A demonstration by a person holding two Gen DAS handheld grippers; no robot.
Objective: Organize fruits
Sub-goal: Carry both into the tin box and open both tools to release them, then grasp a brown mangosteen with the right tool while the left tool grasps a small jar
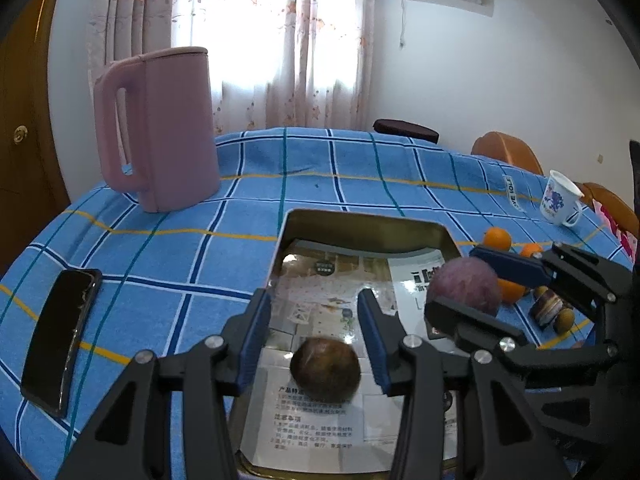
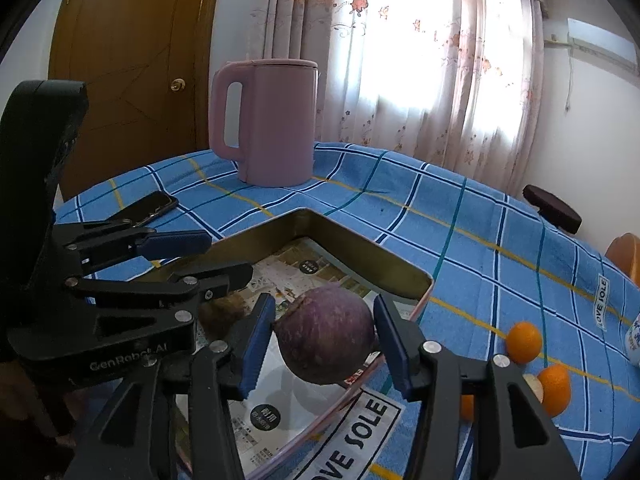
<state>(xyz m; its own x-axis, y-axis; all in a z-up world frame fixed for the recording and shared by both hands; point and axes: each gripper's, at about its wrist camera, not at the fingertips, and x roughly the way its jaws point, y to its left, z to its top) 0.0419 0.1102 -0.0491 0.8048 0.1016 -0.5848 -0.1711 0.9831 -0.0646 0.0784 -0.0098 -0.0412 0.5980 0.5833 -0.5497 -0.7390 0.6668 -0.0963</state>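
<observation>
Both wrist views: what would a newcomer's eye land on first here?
The purple round fruit between the right gripper fingers, over the near corner of the metal tray. Next, the brown fruit lying in the tray below the left gripper, whose fingers stand clear of it. Behind them, the tall pink kettle stands on the blue checked tablecloth, with small oranges to the tray's right.
</observation>
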